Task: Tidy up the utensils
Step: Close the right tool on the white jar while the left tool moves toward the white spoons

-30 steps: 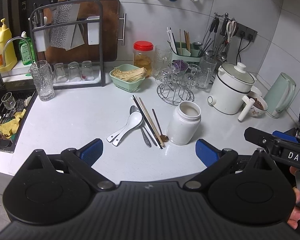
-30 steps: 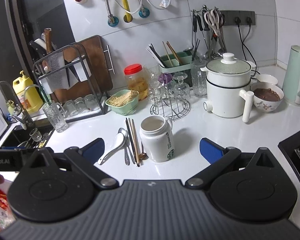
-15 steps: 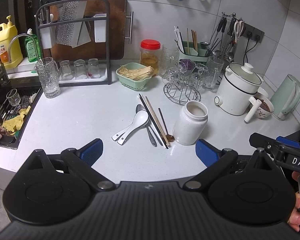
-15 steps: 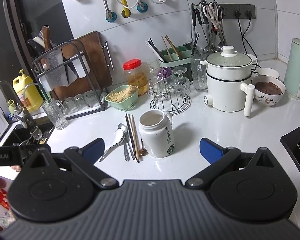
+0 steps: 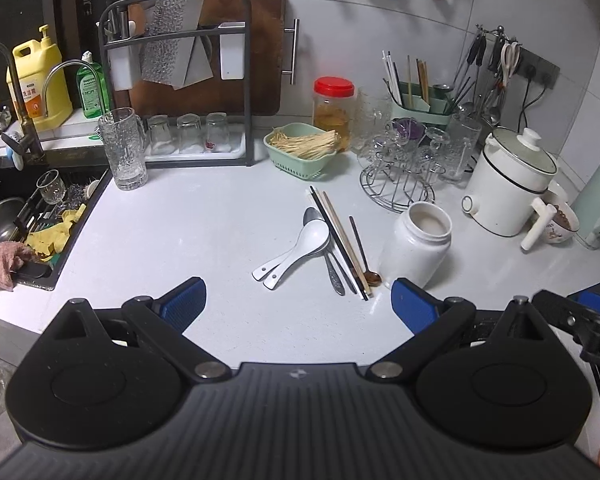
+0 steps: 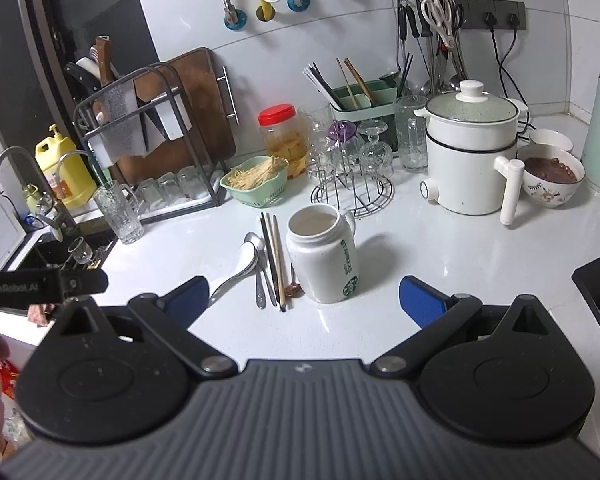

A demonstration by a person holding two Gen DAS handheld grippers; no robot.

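Counter (image 5: pixel 188 232): white, seen from above by both wrist cameras.
Utensils: two white spoons (image 5: pixel 300 246), a metal spoon (image 5: pixel 328 256), chopsticks (image 5: pixel 340 240) and a small brown spoon (image 5: pixel 366 258) are laid together mid-counter.
Mug (image 6: pixel 322 258): white, upright, just right of the utensils.
Left gripper (image 5: pixel 298 300): held above the counter's near edge, jaws apart, nothing held.
Right gripper (image 6: pixel 304 300): jaws apart, nothing held, near the mug.

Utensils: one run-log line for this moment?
utensils: loose on counter, left of white mug | left hand-held gripper: open, empty | right hand-held gripper: open, empty
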